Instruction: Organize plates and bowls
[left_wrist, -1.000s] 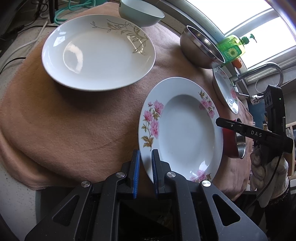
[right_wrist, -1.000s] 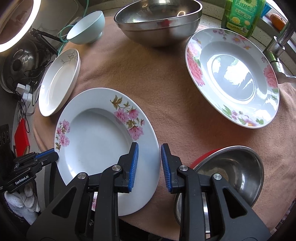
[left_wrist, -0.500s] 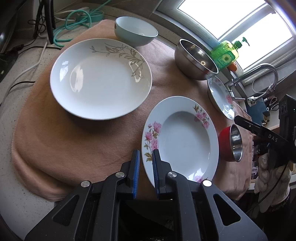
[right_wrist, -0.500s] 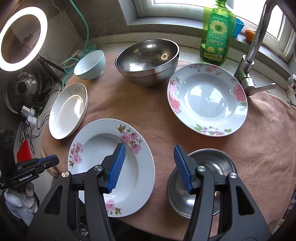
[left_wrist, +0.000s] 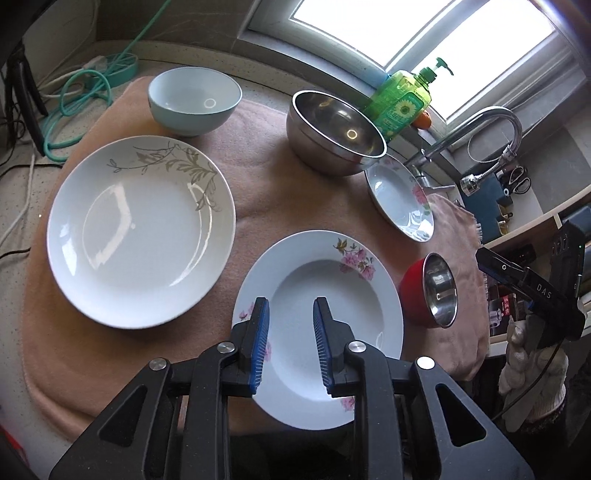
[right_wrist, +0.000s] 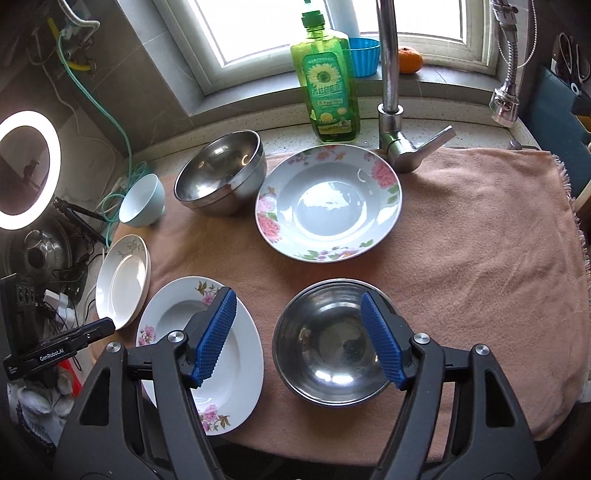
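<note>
Setting: a kitchen desk under a bright window, spread with a peach-pink fleece cloth (right_wrist: 461, 236); a chrome tap (right_wrist: 391, 92) and a green bottle of dish soap (right_wrist: 328, 88) stand at the desk's far edge, a lit ring lamp (right_wrist: 26, 170) off its left edge.

Item 1. Shallow white soup plate with pink flower sprigs (left_wrist: 325, 295), near edge of the desk, lying flat on the cloth. Our left tool (left_wrist: 291, 343) hangs over its near rim, blue pads apart and just opened, gripping nothing.

Item 2. Small steel bowl with a red outside (right_wrist: 332, 343), near edge, just beside item 1. Our right tool (right_wrist: 299, 339) hovers over it, jaws wide and just opened, nothing between the pads.

Item 3. Large white plate with a grey leaf pattern (left_wrist: 140, 229), left side.

Item 4. Deep white plate with big pink roses (right_wrist: 328, 203), far side, by the tap.

Item 5. Large steel mixing bowl (right_wrist: 221, 173) and pale blue ceramic bowl (right_wrist: 142, 201), far-left corner.

Handling note: we judge both tools free and between grasps. Sorting like with like seems best: take a plate by its rim, lift it clear of the cloth, and lower it level onto its match.
</note>
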